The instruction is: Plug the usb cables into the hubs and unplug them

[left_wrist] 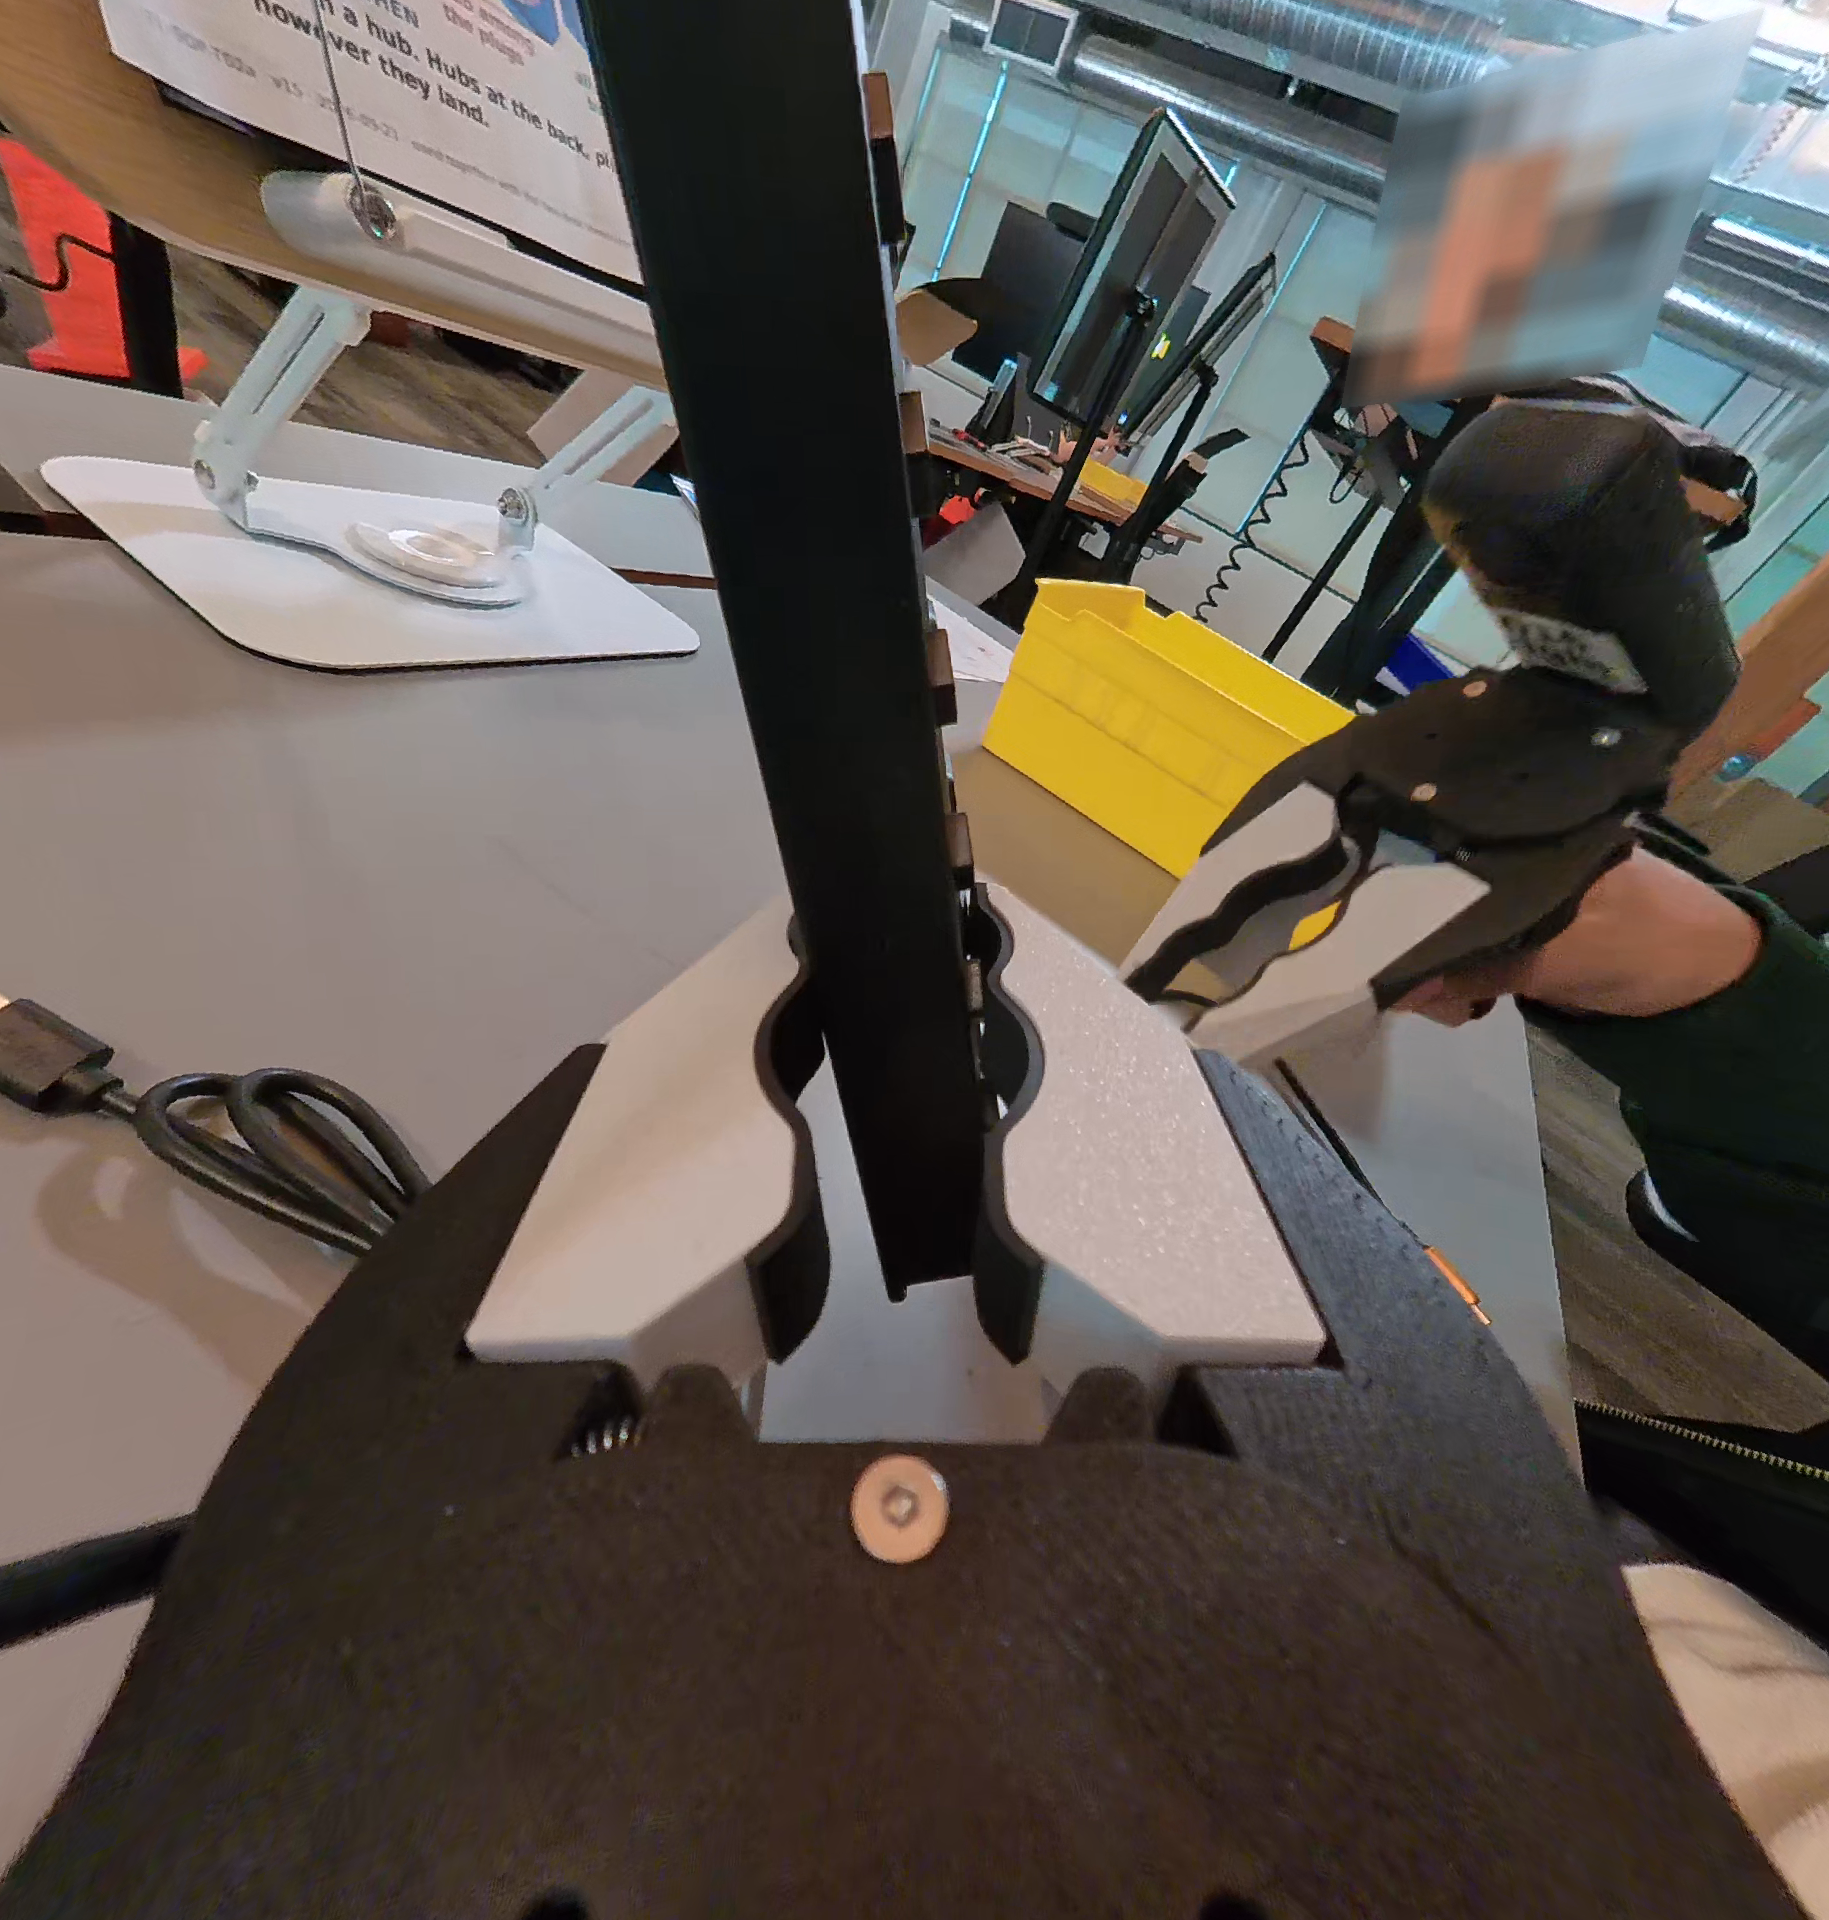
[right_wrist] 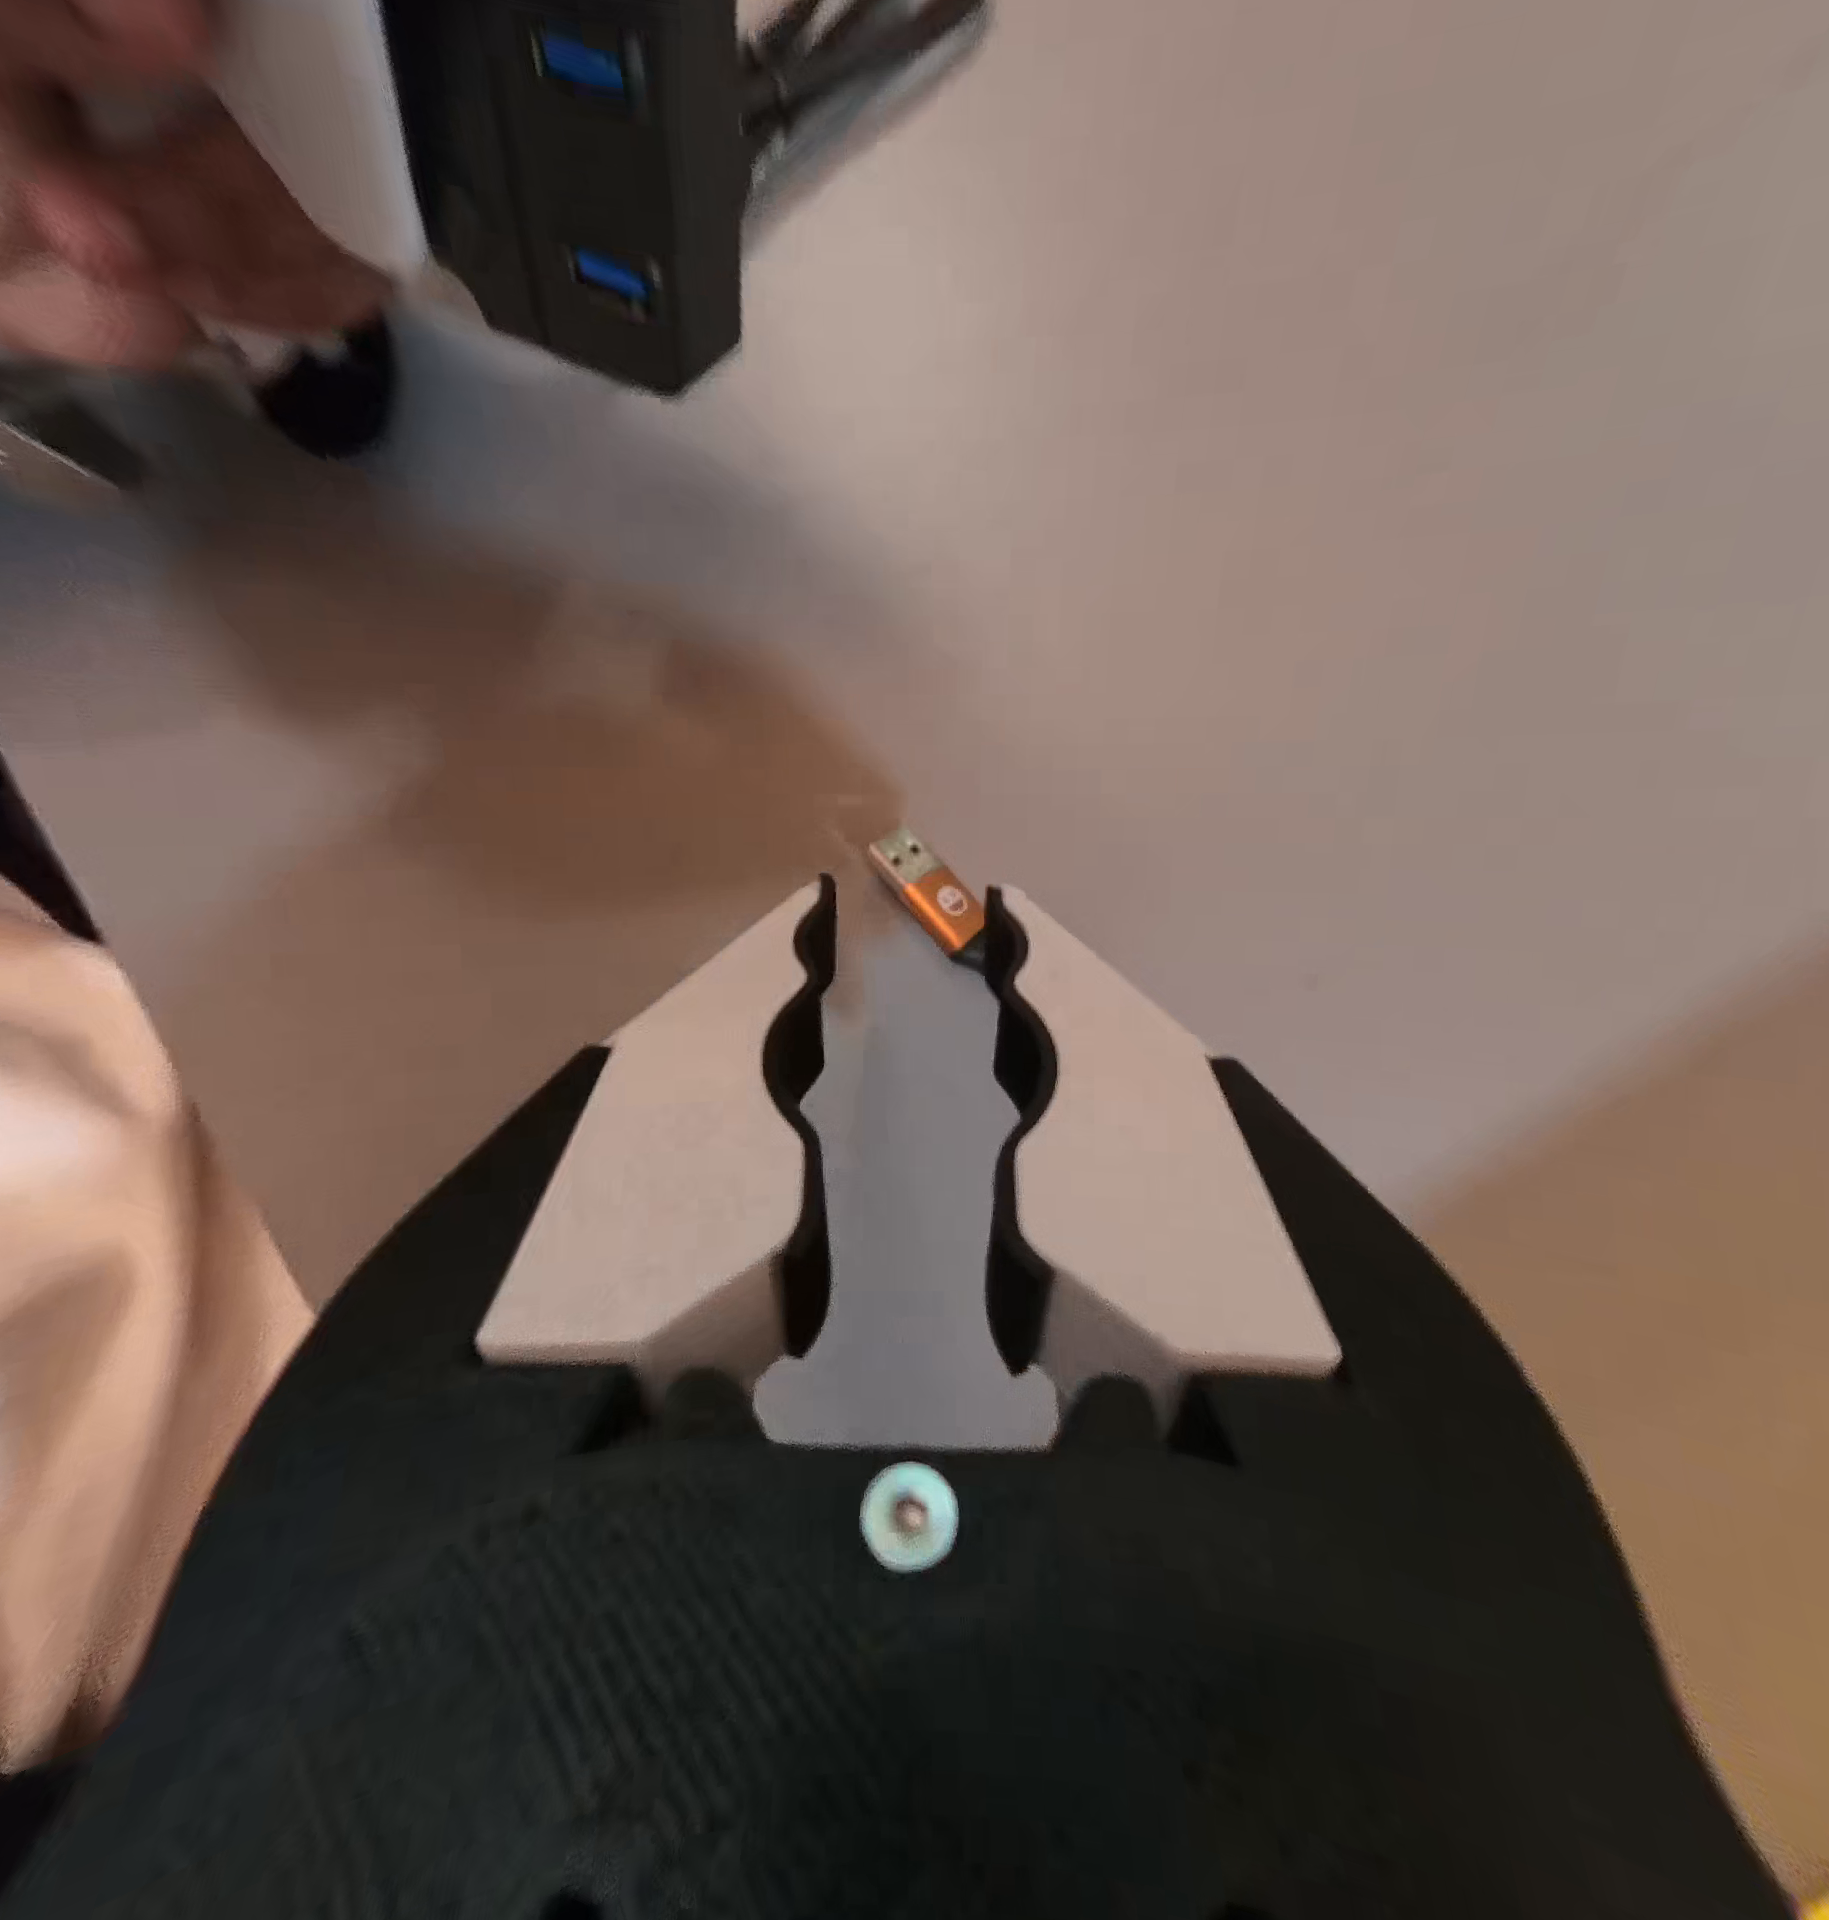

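My left tool (left_wrist: 894, 1101) was pinched on the long black hub (left_wrist: 785, 582), held upright above the grey surface (left_wrist: 318, 883), its ports facing right toward my right tool (left_wrist: 1190, 987), which hovered just beside it with its jaws parted and nothing between them. In the right wrist view the same hub (right_wrist: 588, 197) showed two blue ports, and the orange USB plug (right_wrist: 931, 904) lay flat on the surface just ahead of the right tool's (right_wrist: 910, 914) tips, metal end pointing away. I judged the plug light, rigid and short, best taken across the orange shell, leaving the metal tip free; its trailing cable was hidden behind the right finger. The hub seemed stiff and light but long, so liable to pivot under insertion force. A black USB cable (left_wrist: 266, 1143) lay coiled at left. A yellow bin (left_wrist: 1149, 717) stood beyond; its contents could not be seen
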Action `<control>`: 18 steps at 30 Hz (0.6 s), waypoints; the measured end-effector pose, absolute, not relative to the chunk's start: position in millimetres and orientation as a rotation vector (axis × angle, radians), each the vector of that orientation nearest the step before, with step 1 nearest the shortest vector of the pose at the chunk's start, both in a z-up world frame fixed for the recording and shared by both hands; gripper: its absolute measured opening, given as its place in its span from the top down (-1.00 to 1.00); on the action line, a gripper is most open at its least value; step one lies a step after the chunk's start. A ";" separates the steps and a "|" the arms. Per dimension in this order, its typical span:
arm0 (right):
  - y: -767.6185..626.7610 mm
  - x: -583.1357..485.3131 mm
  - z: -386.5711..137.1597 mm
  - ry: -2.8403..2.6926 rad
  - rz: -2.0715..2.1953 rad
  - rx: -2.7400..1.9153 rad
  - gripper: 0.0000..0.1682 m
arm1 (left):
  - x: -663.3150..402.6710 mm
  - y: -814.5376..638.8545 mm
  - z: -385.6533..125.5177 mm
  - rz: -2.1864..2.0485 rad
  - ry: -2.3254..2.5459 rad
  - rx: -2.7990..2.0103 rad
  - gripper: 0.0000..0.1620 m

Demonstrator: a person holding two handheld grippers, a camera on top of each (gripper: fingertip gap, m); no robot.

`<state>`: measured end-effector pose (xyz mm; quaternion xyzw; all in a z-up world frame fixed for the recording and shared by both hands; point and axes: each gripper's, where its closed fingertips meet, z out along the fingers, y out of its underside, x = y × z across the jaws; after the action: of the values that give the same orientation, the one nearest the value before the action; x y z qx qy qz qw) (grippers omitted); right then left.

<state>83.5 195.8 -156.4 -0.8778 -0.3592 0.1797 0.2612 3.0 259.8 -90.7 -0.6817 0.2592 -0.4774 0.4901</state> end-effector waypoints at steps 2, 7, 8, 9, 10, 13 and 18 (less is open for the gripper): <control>203.3 87.1 -141.2 -0.943 0.503 -2.295 0.69 | 2.9 260.2 -91.0 -1.164 0.626 -1.659 0.72; 216.1 102.8 -139.9 -0.978 0.397 -2.176 0.76 | 3.6 259.6 -92.0 -1.171 0.626 -1.663 0.72; 215.8 105.4 -147.3 -0.983 0.395 -2.198 0.75 | 3.9 259.4 -92.3 -1.170 0.628 -1.664 0.72; 214.7 107.4 -155.3 -0.984 0.402 -2.232 0.75 | 4.1 259.2 -92.6 -1.170 0.629 -1.665 0.72; 213.1 108.0 -161.8 -0.986 0.419 -2.261 0.73 | 4.2 259.1 -92.8 -1.169 0.631 -1.666 0.72; 208.5 105.6 -170.0 -1.009 0.474 -2.281 0.72 | 4.1 259.2 -93.1 -1.169 0.631 -1.667 0.72; 205.3 108.0 -175.7 -1.030 0.500 -2.290 0.72 | 4.1 259.8 -93.9 -1.177 0.624 -1.672 0.72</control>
<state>108.0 205.3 -175.7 -0.8570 -0.3854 0.1872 0.2864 4.1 259.8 -93.9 -0.6858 0.2560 -0.4826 0.4809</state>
